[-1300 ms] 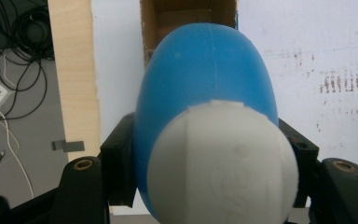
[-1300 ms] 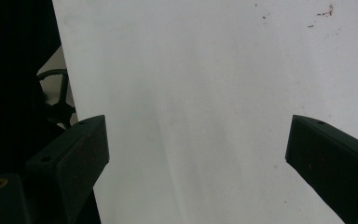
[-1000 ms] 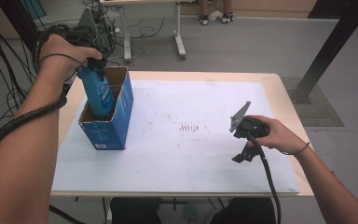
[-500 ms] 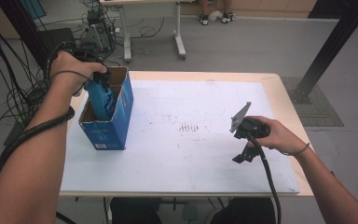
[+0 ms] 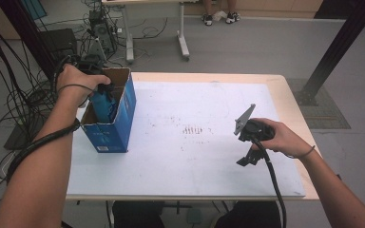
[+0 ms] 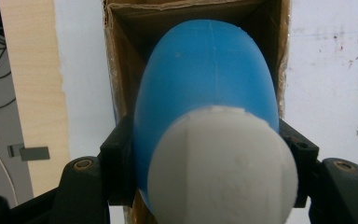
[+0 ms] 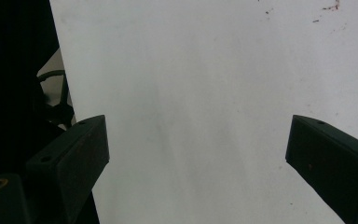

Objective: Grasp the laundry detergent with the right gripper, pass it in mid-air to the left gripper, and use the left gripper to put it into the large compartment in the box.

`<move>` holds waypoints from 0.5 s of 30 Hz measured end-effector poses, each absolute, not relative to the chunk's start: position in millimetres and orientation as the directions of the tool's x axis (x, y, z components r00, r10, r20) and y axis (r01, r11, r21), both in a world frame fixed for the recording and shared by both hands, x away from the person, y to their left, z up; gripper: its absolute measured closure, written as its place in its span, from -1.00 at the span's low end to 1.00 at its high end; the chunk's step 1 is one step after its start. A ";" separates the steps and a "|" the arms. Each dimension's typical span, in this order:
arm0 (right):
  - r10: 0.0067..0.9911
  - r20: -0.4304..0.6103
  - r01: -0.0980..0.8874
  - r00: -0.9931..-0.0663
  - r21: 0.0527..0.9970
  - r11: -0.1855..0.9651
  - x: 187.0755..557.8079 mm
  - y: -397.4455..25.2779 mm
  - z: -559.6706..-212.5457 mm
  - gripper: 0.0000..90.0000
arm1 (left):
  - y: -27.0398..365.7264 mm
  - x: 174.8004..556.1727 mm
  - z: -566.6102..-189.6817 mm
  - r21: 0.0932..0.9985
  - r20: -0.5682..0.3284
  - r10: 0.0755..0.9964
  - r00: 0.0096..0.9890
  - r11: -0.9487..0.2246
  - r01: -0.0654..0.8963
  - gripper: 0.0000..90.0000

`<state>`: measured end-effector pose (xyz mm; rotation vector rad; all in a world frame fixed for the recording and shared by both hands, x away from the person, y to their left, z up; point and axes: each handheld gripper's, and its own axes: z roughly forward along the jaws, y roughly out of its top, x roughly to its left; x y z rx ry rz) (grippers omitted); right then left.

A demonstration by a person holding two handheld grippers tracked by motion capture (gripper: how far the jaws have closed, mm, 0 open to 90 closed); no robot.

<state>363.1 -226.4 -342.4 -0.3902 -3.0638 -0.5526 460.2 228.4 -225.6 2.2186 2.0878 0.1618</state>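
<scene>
High view above my side, facing forward and down on the white-topped counter (image 5: 190, 156), my gripper views close over it, both sharing that top.

Inside the box (image 5: 109, 128): blue bottle (image 6: 205, 88) nearly spans it wall to wall.
Right of the box: bare white tabletop (image 5: 185, 156), open passage.

Both grippers black; left gripper (image 6: 209, 154) fingers (image 6: 116, 149) blocky, brass-ringed screw holes. Right gripper (image 5: 253, 130): grey triangular plate, black cable trailing. Right wrist: thin dark band, possibly hair tie. Forearms bare.
</scene>
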 end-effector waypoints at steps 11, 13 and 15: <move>0.245 0.051 0.248 -0.968 0.340 0.907 363.5 -226.2 -344.9 -0.86 | 228.0 459.4 -243.6 0.150 0.012 0.999 0.047 -0.048 0.988 -0.16; 0.244 0.050 0.246 -0.969 0.340 0.908 363.2 -225.6 -345.2 -0.86 | 227.7 459.3 -245.8 0.147 0.017 0.999 0.048 -0.050 0.988 -0.16; 0.242 0.049 0.244 -0.969 0.338 0.909 362.9 -225.4 -345.0 -0.86 | 227.5 459.1 -248.1 0.148 0.018 0.999 0.046 -0.049 0.988 -0.16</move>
